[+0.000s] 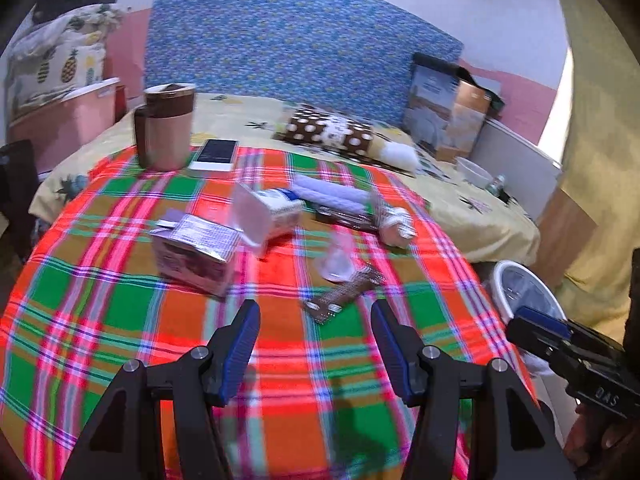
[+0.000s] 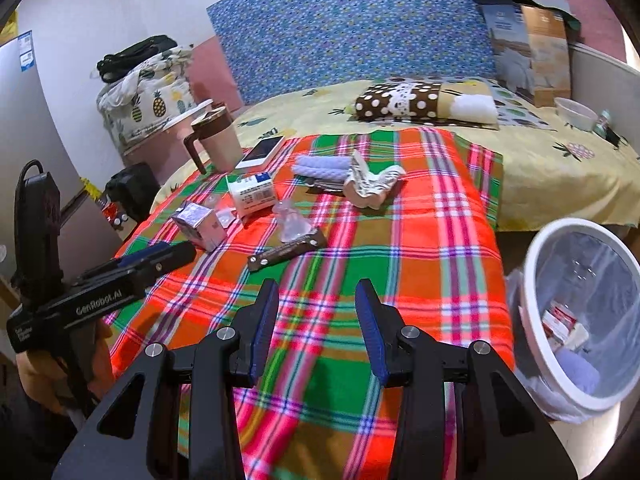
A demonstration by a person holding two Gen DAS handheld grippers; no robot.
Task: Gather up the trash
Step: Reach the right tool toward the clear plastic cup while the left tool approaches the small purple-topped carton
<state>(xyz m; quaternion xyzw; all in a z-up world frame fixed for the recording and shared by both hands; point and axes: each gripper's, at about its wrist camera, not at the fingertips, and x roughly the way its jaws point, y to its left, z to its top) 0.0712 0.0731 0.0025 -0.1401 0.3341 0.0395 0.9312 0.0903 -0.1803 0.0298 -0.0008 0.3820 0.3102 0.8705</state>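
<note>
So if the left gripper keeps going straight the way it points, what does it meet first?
Most likely the brown snack wrapper, lying on the plaid cloth just ahead of the open, empty left gripper. The crumpled clear plastic sits right behind it. Depth is hard to judge here.

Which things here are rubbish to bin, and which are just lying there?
Probably rubbish for the bin:
- brown wrapper
- clear plastic cup
- silver-topped carton
- white box
- crumpled packet

Just lying about:
- mug
- phone
- polka-dot pillow
- white bowl
</note>
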